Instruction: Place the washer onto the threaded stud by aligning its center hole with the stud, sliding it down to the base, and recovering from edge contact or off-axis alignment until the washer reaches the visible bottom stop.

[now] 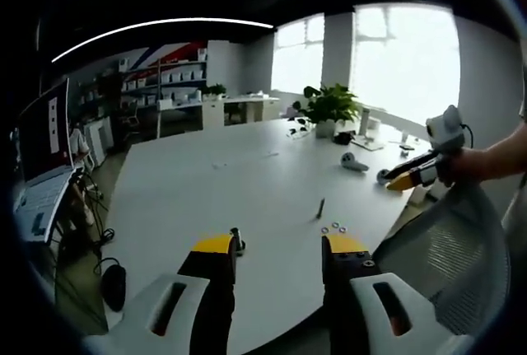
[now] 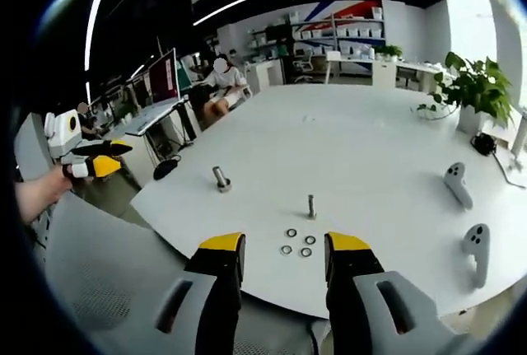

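Since no washer sits on the stud point(image 2: 312, 206), the task stands at its start. In the right gripper view, four washers point(image 2: 298, 242) lie flat on the table point(image 2: 346, 141) just in front of the stud, on the side toward the table's near edge, close together but apart from one another. The stud stands upright and bare, its base touching the table. A second bolt point(image 2: 221, 179) stands upright to the left of the stud and well apart from it.

In the left gripper view, the stud point(image 1: 320, 207) is seen near the table point(image 1: 214, 182) edge, with the washers point(image 1: 335, 227) just beside it, toward the camera.

Right gripper point(image 2: 285, 248): jaws open, nothing between them, held above the near table edge, short of the washers. Left gripper point(image 1: 280, 249): jaws open, empty, likewise at the table edge, well apart from the stud.

Two controllers point(image 2: 459, 184) lie to the right of the stud, well apart from it. A plant point(image 2: 472, 83) stands beyond them, far from the stud. A mesh chair back point(image 2: 90, 273) is below the table edge.

Remaining steps, as judged: pick one washer, align its hole over the stud, slide it down to the base.
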Tool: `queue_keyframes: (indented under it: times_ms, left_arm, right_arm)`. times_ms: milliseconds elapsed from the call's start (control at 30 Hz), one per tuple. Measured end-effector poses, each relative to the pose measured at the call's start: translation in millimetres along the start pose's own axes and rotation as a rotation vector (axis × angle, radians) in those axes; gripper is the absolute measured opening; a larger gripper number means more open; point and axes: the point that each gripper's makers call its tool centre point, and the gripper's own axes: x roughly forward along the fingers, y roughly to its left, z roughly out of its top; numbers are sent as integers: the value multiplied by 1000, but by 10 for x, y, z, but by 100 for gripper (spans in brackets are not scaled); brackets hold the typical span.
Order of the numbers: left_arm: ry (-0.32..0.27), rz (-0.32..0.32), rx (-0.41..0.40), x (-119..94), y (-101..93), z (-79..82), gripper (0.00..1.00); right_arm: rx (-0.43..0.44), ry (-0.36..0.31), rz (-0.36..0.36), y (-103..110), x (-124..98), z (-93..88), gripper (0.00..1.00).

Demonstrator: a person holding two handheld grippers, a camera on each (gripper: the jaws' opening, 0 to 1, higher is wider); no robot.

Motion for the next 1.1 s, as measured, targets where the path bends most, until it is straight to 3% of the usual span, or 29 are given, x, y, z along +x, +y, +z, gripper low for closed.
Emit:
queue_keyframes:
  times_ms: [67,333,567,700,1100]
  left_arm:
    - [11,5,11,2,0,-28,40]
    - [38,-25,84,37,-124,-53,40]
    - [29,-62,78,36,-180,-36,40]
    - [43,-66,86,48,-196,-60,40]
    - [80,-57,109,61,-200,-131,38]
  right_arm:
    - [-41,30,-18,-88,-2,-68,41]
    - [15,24,-42,-270,-23,-62,41]
    - [-12,41,-53,-343,21,-65,41]
    - [-119,80,-61,-408,57,-127,41]
    - [-81,116,-41,-584,301,-120,36]
